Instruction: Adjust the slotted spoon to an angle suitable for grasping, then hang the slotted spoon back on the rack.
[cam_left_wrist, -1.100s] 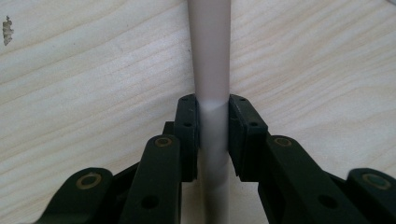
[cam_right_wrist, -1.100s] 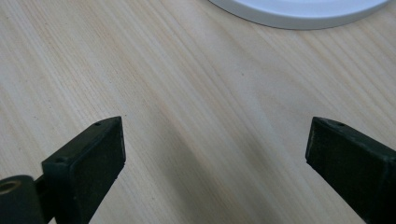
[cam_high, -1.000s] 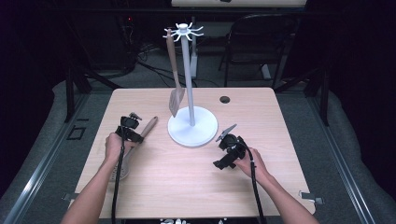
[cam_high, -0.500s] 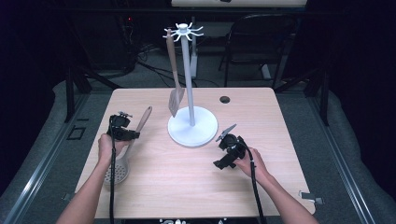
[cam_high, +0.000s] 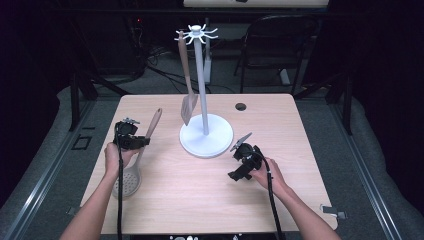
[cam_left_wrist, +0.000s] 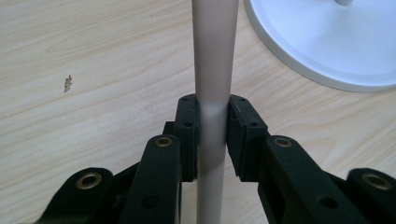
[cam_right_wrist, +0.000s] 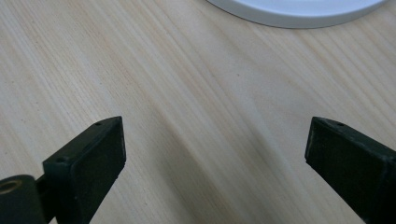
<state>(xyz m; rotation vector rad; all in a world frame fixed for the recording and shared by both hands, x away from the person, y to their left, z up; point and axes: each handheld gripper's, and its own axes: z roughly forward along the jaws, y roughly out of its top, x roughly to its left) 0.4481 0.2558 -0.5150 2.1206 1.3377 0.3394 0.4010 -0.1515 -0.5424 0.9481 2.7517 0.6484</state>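
Observation:
A beige slotted spoon (cam_high: 128, 181) lies at the table's left, its round head on the wood and its handle (cam_left_wrist: 212, 56) slanting up toward the stand. My left gripper (cam_high: 136, 142) (cam_left_wrist: 212, 112) is shut on that handle partway along, with both pads pressed against it. A white utensil stand (cam_high: 206, 136) rises at the middle of the table. A beige spatula (cam_high: 187, 100) hangs from its top hooks. My right gripper (cam_high: 241, 152) (cam_right_wrist: 215, 135) rests low over the wood just right of the stand's base (cam_right_wrist: 299, 9). Its jaws are wide open with nothing between them.
The stand's white base (cam_left_wrist: 327, 42) lies close ahead and to the right of the left jaws. A small dark hole (cam_high: 241, 106) sits in the tabletop behind the stand. A folding chair (cam_high: 280, 50) stands beyond the far edge.
My left gripper has risen a little with the spoon handle, which now slants more steeply. The right gripper has not moved.

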